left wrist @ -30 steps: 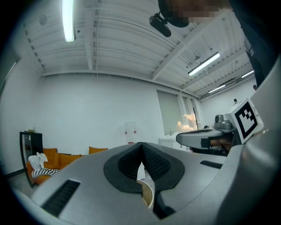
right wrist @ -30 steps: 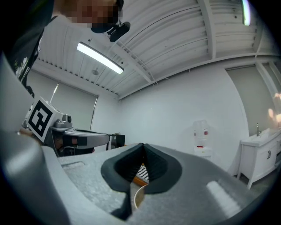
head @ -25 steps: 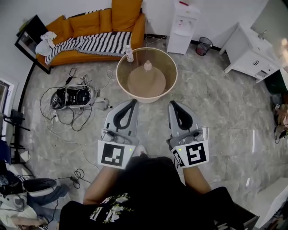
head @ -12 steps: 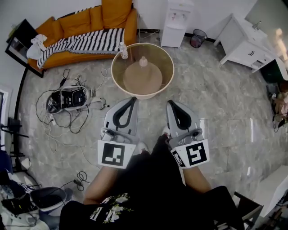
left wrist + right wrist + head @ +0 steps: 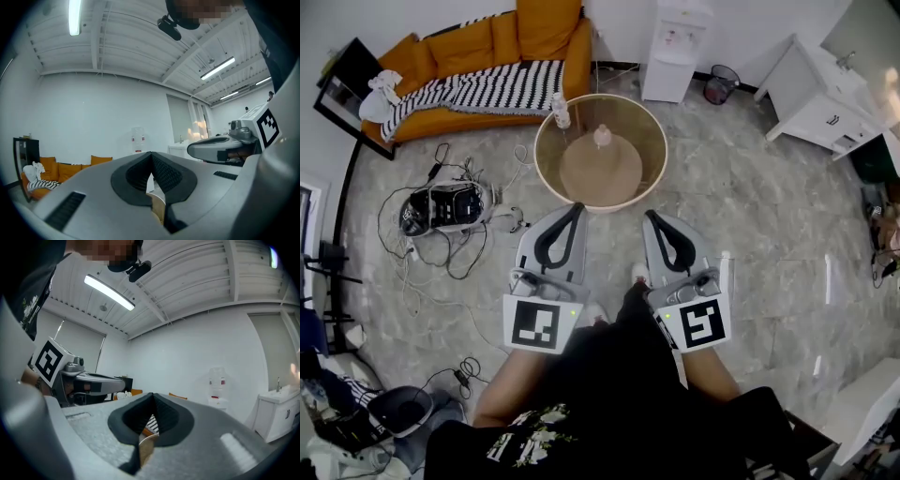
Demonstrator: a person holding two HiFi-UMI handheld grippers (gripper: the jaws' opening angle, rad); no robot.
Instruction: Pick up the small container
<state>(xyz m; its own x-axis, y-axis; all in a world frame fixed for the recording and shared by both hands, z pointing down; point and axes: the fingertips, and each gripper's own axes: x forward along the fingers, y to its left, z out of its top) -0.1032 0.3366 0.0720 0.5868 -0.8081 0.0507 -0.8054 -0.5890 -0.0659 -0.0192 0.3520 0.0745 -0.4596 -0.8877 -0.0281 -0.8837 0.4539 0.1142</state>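
The small container point(image 5: 602, 137), pale with a narrow top, stands near the middle of a round glass-topped table point(image 5: 649, 120). A clear bottle point(image 5: 561, 111) stands at the table's far left rim. My left gripper point(image 5: 577, 208) and right gripper point(image 5: 650, 215) are side by side just short of the table's near rim, both pointing at it, both shut and holding nothing. In the left gripper view the jaws point(image 5: 151, 155) meet tip to tip, with the table's tan edge point(image 5: 158, 206) showing below them. The right gripper view shows its jaws point(image 5: 152, 396) closed the same way.
An orange sofa point(image 5: 478, 52) with a striped blanket stands behind the table at the left. A white water dispenser point(image 5: 670, 56), a waste bin point(image 5: 718, 84) and a white cabinet point(image 5: 820, 103) line the back. A black device with tangled cables point(image 5: 445, 206) lies on the floor at the left.
Both grippers have come forward together toward the round table, whose near rim now lies closer to their tips. Their jaws have stayed shut.
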